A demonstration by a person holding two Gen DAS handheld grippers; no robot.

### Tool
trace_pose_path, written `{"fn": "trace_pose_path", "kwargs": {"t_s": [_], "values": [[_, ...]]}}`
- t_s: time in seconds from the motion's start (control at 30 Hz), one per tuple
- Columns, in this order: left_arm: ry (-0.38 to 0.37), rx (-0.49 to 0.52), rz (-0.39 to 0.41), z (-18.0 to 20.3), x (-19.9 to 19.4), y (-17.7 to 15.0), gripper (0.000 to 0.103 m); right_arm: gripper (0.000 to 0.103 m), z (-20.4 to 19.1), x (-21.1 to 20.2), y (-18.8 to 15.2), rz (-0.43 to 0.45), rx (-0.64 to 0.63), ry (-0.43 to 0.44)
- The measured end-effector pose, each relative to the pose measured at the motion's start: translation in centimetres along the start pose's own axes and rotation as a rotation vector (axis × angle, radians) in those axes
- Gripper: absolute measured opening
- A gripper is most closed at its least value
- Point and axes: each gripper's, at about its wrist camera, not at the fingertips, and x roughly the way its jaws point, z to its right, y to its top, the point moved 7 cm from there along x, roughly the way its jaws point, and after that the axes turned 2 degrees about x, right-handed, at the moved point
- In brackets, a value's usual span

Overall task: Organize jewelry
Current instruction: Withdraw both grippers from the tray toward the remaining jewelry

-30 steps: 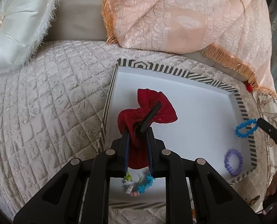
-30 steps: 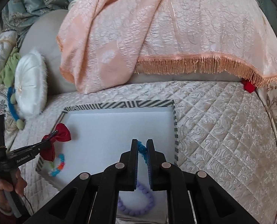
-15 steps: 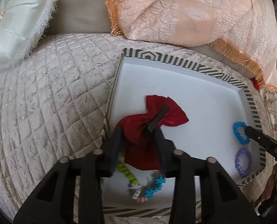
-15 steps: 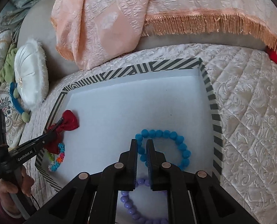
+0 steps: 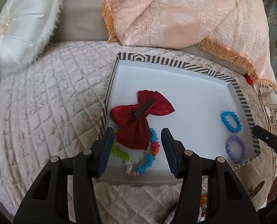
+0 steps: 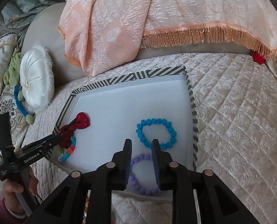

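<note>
Jewelry sits in the striped tray (image 5: 243,104) on the bed. From my left wrist view, the red bow (image 5: 138,119) lies by the tray's left wall, on top of a colorful bracelet (image 5: 147,158). My left gripper (image 5: 136,147) is opening wide. The bow's bottom end and some of that bracelet show between the jaws, but the pads touch nothing. The blue bracelet (image 5: 231,121) and the purple bracelet (image 5: 235,149) lie apart near the right wall.

From my right wrist view, my right gripper (image 6: 141,158) is opening too, though its gap is small. The purple bracelet (image 6: 144,175) shows in the gap, but I hold nothing. The blue bracelet (image 6: 156,133) lies just past the tips.

I think both hands are letting go of a piece. Next I would lift both away and find more jewelry outside the tray.
</note>
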Motion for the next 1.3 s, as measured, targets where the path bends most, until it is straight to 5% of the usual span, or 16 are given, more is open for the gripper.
{"fn": "trace_pose_path", "kwargs": {"t_s": [0.53, 1.3], "values": [[0.005, 0.019, 0.065, 1.0, -6.5, -4.8, 0.052, 0.030, -2.2, -6.0, -4.7, 0.061, -0.043, -0.043], [0.008, 0.065, 0.098, 2.7, -10.6, -9.6, 0.052, 0.031, -3.1, -9.4, -10.8, 0.058, -0.069, -0.099]]}}
